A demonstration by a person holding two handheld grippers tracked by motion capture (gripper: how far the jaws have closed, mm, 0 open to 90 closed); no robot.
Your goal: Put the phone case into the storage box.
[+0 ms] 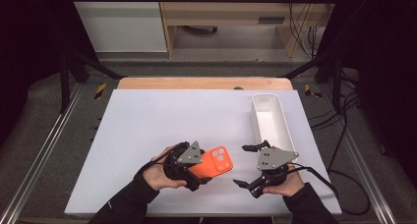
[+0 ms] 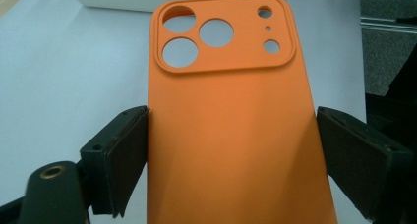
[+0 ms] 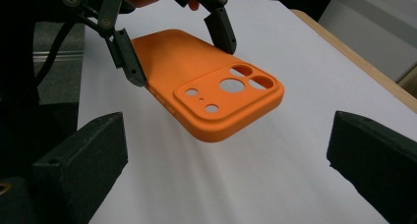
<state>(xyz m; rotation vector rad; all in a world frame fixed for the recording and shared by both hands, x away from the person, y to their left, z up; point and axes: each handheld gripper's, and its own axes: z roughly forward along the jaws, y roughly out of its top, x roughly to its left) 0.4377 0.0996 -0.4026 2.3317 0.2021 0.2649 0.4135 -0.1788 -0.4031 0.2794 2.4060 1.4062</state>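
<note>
The orange phone case [image 1: 215,163] sits in the lower middle of the high view, held above the white table sheet [image 1: 162,121] with its camera cutouts turned toward the right of the frame. In the left gripper view the case [image 2: 231,135] runs up the centre of the picture, back face showing, cutouts at the top. The left gripper [image 1: 199,177] grasps it by its long edges: one black pad presses the left edge, the other stands at the right edge. From the right gripper view the case [image 3: 196,84] hangs in the upper middle, tilted, with the left gripper [image 3: 182,52] clamped across its far half. The right gripper [image 1: 246,167], in the lower right of the high view, is released, its jaws spread wide and nothing between them, just beside the case but apart from it. A white tray [image 1: 282,117] lies along the right side of the sheet, above the right gripper
</note>
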